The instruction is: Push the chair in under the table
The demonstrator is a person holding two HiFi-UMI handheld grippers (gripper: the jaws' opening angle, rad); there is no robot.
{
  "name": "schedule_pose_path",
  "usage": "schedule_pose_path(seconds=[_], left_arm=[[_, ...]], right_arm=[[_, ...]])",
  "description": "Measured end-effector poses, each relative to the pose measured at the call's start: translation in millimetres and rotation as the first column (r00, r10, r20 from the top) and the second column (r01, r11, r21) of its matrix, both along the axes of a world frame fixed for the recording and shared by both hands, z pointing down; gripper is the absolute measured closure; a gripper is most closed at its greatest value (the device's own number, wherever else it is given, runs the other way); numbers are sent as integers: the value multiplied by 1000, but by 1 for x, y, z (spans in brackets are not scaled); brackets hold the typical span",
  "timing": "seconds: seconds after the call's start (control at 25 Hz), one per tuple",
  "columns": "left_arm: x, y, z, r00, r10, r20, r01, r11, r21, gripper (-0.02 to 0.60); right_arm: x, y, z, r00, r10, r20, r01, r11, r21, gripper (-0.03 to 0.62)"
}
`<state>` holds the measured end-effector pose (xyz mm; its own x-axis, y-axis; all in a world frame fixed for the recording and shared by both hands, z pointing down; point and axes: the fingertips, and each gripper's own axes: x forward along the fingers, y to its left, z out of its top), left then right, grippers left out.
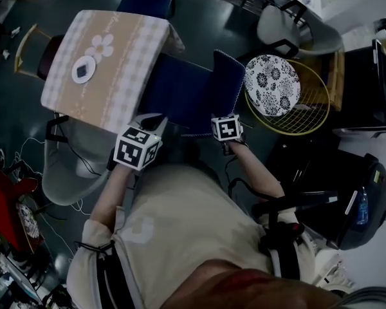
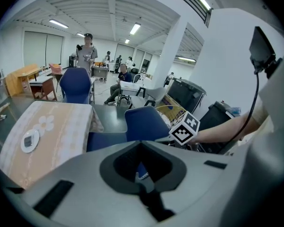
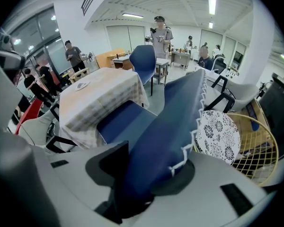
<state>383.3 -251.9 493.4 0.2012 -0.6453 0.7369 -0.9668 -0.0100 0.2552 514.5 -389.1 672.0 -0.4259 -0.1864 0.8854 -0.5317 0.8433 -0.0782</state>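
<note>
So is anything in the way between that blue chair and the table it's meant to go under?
Nothing visible. The chair has its seat right up against the table, with no object between them, and the right fingers clamp its backrest. The hanging cloth hides the space underneath, so that part can't be checked.

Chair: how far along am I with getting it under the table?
Done: the right gripper is closed on the backrest. In hand: the seat has its front at the table cloth's edge, but most of the seat is uncovered. Left: push until the backrest nears the table. The left gripper is shut, holding nothing.
</note>
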Motion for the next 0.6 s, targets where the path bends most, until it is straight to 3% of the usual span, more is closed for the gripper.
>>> schedule_pose_path(seconds=[0.6], left_arm=[[-13, 6, 3, 1000, -16, -9, 16, 1000, -5, 574]], right_arm=[[-16, 4, 5, 1000, -6, 0, 6, 1000, -8, 441]])
